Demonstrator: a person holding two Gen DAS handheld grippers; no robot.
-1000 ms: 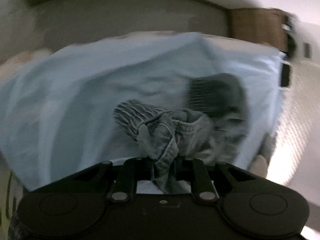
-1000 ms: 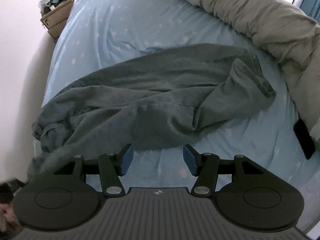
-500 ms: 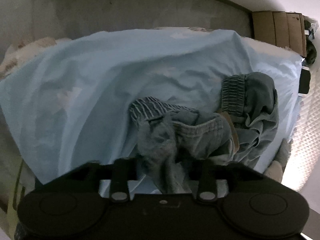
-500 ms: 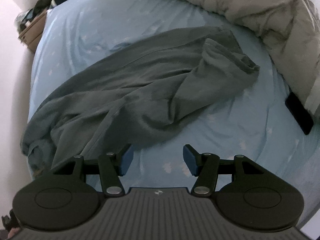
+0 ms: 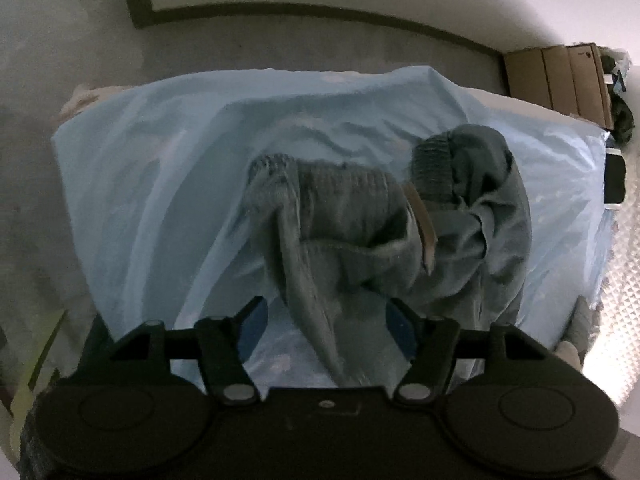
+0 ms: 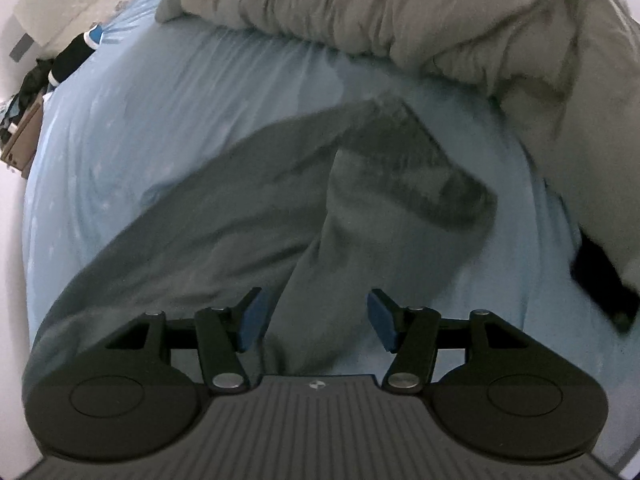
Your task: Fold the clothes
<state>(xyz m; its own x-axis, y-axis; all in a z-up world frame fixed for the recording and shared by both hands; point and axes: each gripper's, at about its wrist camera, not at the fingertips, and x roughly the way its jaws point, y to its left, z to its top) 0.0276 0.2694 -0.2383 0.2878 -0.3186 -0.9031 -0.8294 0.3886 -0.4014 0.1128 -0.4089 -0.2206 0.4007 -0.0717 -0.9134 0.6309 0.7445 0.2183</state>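
A grey-green sweatshirt (image 6: 224, 216) lies spread on the light blue bed sheet (image 6: 120, 112). Its cuff end (image 6: 432, 176) points toward the duvet. In the left wrist view the ribbed hem end of the sweatshirt (image 5: 360, 216) lies bunched near the bed's foot. My left gripper (image 5: 326, 326) is open, with a fold of the fabric lying between its jaws, not pinched. My right gripper (image 6: 316, 318) is open and empty, low over the sweatshirt's sleeve.
A grey duvet (image 6: 440, 20) is heaped along the far right of the bed. A black phone (image 6: 604, 284) lies on the sheet at the right. Cardboard boxes (image 5: 560, 80) stand by the wall past the bed's corner. Dark clothes (image 6: 72, 56) lie at the far left.
My left gripper has opened and let go of the sweatshirt's hem, which now lies on the sheet. My right gripper has moved forward and lower over the sweatshirt, still open.
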